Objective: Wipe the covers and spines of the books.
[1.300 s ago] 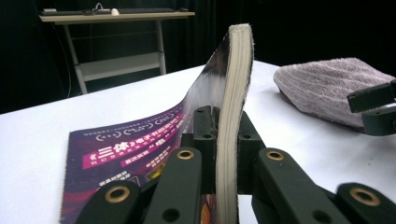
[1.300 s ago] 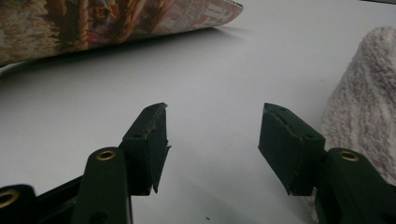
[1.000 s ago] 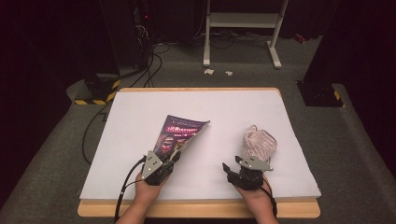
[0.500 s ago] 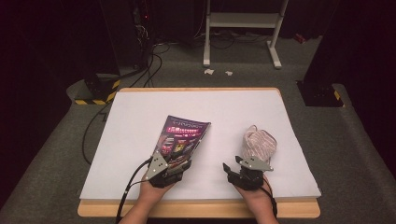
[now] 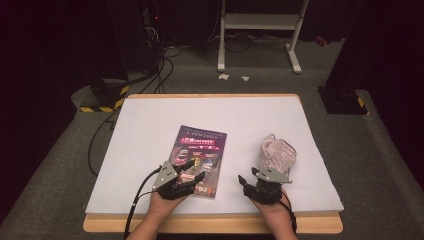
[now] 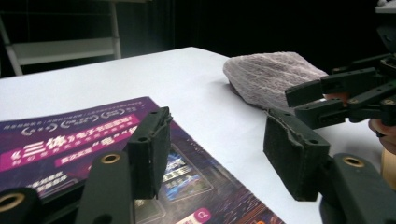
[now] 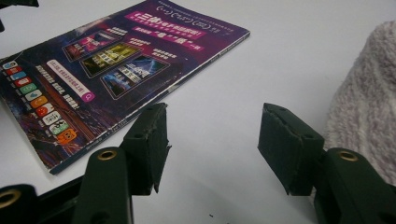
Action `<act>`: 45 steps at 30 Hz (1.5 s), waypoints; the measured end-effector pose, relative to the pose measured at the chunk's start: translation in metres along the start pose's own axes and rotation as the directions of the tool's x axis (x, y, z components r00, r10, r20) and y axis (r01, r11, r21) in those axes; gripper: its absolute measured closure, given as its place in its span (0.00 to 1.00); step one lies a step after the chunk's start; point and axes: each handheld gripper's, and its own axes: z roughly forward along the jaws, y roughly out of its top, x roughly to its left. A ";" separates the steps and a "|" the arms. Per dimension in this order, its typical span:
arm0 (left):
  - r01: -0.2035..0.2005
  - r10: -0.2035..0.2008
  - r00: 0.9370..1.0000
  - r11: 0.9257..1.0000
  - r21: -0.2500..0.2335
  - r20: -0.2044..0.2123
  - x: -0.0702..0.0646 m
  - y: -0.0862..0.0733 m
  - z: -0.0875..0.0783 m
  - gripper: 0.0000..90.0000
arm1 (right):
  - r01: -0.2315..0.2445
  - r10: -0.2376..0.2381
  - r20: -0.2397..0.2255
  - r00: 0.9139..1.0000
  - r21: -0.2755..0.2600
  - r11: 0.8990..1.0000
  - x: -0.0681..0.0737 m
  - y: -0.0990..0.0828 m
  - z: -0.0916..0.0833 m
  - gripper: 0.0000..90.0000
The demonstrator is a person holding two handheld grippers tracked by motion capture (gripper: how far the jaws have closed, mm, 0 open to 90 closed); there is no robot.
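booklet (image 5: 199, 159): purple cover, lying flat on the white sheet (image 5: 150, 130), near the table's near edge and left of centre, long side running near to far; a second ago it was tilted, its near corner pinched and one edge raised, now it rests square and fully down. left gripper (image 5: 189, 172): at the booklet's near left corner, jaws have just been opening and now stand apart, nothing between the pads in its own view (image 6: 212, 154), the cover just below and beside them; the hand has kept its place. reading: the booklet has been let go, so the placing step looks done, and the next move likely falls to another item. right gripper (image 5: 248, 180): near edge, right of the booklet, jaws apart and empty, bare sheet between them in its own view (image 7: 212, 140), unmoved over the second. cloth bundle (image 5: 276, 154): pinkish, knit, lumped just beyond the right gripper, apart from the booklet, untouched. table (image 5: 210, 224): wooden rim showing along the near side.
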 end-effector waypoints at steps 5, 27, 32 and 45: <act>0.049 -0.048 0.999 0.997 0.052 -0.019 0.015 -0.002 -0.005 0.49 | 0.002 -0.002 -0.003 1.000 0.002 1.000 0.001 0.000 0.001 0.47; 0.154 -0.070 0.962 0.936 0.316 -0.263 0.072 -0.018 -0.045 0.48 | 0.038 -0.036 -0.038 0.999 0.038 0.999 0.009 -0.004 0.008 0.54; 0.171 -0.067 0.958 0.916 0.363 -0.280 0.075 -0.021 -0.040 0.45 | 0.051 -0.049 -0.047 0.998 0.049 0.998 0.013 -0.004 0.011 0.54; 0.207 -0.112 0.964 0.886 0.414 -0.242 0.078 -0.024 -0.034 0.44 | 0.065 -0.061 -0.055 0.997 0.068 0.996 0.017 -0.006 0.017 0.51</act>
